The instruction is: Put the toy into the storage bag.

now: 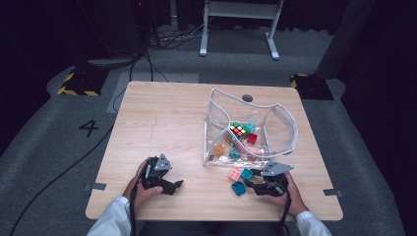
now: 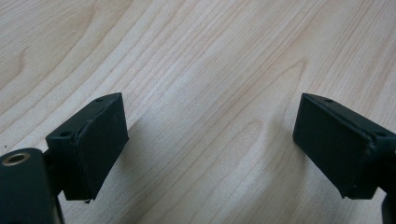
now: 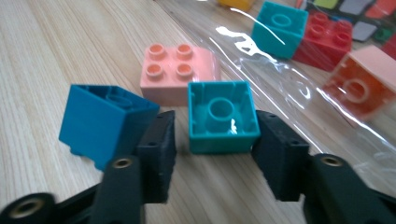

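Observation:
Near the table's front right, my right gripper (image 1: pixel 250 183) stands open with its jaws on either side of a teal brick (image 3: pixel 223 116) that lies on its side, hollow end toward the camera. A small gap shows at the left jaw. A blue brick (image 3: pixel 100 123) rests just outside that jaw, and a pink brick (image 3: pixel 180 70) sits behind. The high view shows the teal (image 1: pixel 246 173), blue (image 1: pixel 239 188) and pink (image 1: pixel 234 174) bricks together. My left gripper (image 2: pixel 210 107) is open over bare wood at the front left (image 1: pixel 176 187).
A clear plastic pouch (image 1: pixel 285 123) lies open at centre right, holding a puzzle cube (image 1: pixel 238 130) and several coloured bricks. Its edge (image 3: pixel 280 79) lies just beyond the teal brick. The wooden table (image 1: pixel 162 118) is bare on the left half.

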### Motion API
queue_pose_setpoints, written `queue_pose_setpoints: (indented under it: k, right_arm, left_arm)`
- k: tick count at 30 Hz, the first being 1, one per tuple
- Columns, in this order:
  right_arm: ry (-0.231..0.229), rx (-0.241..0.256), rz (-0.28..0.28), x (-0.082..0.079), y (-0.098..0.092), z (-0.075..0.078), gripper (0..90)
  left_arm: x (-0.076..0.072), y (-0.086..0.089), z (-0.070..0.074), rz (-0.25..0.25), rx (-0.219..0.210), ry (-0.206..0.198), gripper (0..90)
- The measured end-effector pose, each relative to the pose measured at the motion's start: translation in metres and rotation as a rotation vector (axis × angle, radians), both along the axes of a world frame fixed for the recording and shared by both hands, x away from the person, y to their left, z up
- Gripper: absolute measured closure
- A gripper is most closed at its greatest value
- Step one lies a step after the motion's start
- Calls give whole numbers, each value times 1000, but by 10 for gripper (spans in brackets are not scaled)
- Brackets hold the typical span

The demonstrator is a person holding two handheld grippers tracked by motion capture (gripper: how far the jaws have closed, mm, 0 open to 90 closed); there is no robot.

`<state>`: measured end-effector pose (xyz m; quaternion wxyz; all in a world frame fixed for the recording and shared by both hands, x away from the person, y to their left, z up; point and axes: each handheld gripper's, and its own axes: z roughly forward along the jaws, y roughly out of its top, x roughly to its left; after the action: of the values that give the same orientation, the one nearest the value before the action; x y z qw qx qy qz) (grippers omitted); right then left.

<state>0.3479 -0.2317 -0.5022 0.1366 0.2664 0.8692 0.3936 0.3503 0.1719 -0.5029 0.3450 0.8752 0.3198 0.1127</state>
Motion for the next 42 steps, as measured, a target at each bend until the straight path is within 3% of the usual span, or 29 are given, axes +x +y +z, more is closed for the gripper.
queue_pose_setpoints:
  k: [3,7,10,16,22,29,38,42]
  right_arm:
    - [-7,6,10,-1,4,0,586]
    - [-14,5,-6,-4,1,0,590]
    - [-35,6,19,-4,-1,0,590]
    - [-28,4,35,-11,-8,1,591]
    - [-1,1,5,-19,-32,2,590]
    - [-43,33,-54,-19,-60,8,591]
    - [-49,81,-136,-19,-92,22,591]
    - [-66,106,-142,-18,-108,33,591]
  left_arm:
    - [0,0,0,0,0,0,103]
    - [0,0,0,0,0,0,103]
    - [0,0,0,0,0,0,103]
    - [0,0,0,0,0,0,103]
    - [0,0,0,-1,0,0,103]
    - [0,0,0,0,0,0,103]
    - [0,0,0,1,1,-1,103]
    - [0,0,0,1,0,-1,103]
